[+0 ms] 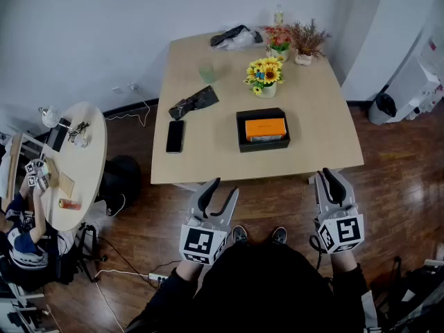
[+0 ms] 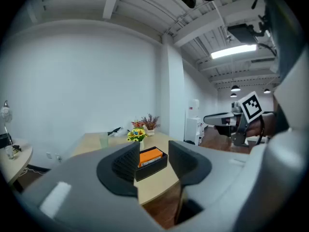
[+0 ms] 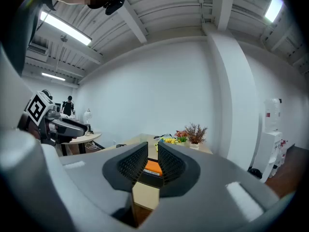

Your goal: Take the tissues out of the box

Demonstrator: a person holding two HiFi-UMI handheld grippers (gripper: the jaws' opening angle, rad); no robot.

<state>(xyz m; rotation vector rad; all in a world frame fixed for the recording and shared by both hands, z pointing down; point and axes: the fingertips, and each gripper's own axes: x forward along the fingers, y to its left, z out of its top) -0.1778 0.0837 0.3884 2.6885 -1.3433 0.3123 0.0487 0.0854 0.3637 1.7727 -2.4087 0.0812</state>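
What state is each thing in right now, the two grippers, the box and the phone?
Left gripper: jaws apart, empty.
Right gripper: jaws nearly together, empty.
Black box: on the table, open-topped, orange pack inside.
Phone: flat on the table, screen dark.

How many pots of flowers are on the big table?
3. The sunflowers sit behind the black box; the red flowers stand at the far edge; the brown dried plant is beside them.
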